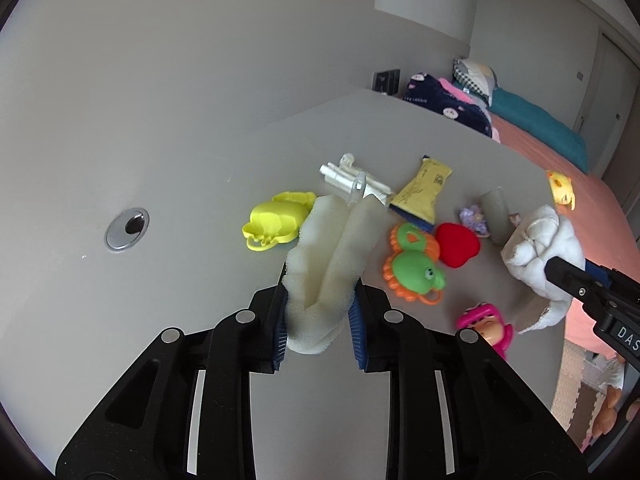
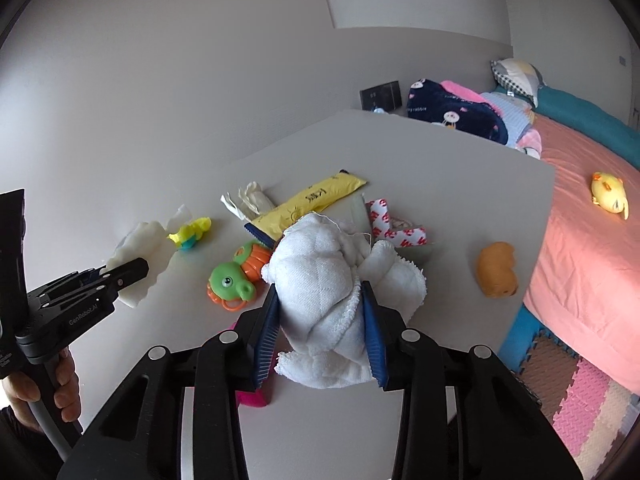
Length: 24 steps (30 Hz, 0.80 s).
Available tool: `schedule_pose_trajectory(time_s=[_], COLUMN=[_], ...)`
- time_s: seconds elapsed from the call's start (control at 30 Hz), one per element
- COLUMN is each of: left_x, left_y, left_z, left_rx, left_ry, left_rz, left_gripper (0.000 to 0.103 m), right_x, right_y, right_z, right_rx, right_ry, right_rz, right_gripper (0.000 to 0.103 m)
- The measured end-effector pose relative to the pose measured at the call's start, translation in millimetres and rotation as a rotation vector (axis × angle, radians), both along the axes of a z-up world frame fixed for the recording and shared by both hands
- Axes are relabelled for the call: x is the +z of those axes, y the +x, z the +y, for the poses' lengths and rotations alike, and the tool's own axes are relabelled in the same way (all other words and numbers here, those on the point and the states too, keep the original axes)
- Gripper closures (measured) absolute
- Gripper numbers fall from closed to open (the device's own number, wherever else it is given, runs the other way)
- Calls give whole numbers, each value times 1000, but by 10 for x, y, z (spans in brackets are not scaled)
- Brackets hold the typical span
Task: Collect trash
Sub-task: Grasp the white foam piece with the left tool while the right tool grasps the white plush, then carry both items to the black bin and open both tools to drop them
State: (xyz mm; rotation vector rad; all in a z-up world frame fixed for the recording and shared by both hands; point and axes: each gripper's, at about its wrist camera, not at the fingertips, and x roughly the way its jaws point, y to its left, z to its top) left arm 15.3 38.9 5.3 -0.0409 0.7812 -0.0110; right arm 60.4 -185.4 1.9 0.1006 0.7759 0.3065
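Note:
My left gripper (image 1: 320,300) is shut on a folded piece of pale yellow foam (image 1: 328,260), held above the grey table (image 1: 180,300); it also shows in the right wrist view (image 2: 138,256). My right gripper (image 2: 320,300) is shut on a crumpled white cloth (image 2: 320,280), held over the table's right part; the cloth also shows in the left wrist view (image 1: 536,248). On the table lie a yellow wrapper (image 2: 316,198), a crumpled white plastic piece (image 2: 248,200) and red-and-white tape strips (image 2: 394,228).
Toys lie among the trash: a green frog rattle (image 2: 232,280), a yellow toy (image 1: 276,224), a red heart (image 1: 456,244), a pink doll (image 1: 488,324), an orange toy (image 2: 496,268). A cable hole (image 1: 127,228) sits at the left. A bed (image 2: 580,208) stands at the right.

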Motion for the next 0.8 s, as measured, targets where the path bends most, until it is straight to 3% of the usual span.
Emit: schedule_pose_trajectory(time_s=[0.37,0.8], left_x=[178,206], left_y=[-179,-261], left_z=[-443,-1239], left_rx=[-59,-201], left_ry=[3,-4], left_rz=[-41,-43], left_gripper=[78,76], right_x=[208,320], right_y=[-307,-604], right_z=[-354,-1071], right_rx=[-41,-147], right_ry=[15,8], right_rz=[-46,-71], right_gripper=[63,62])
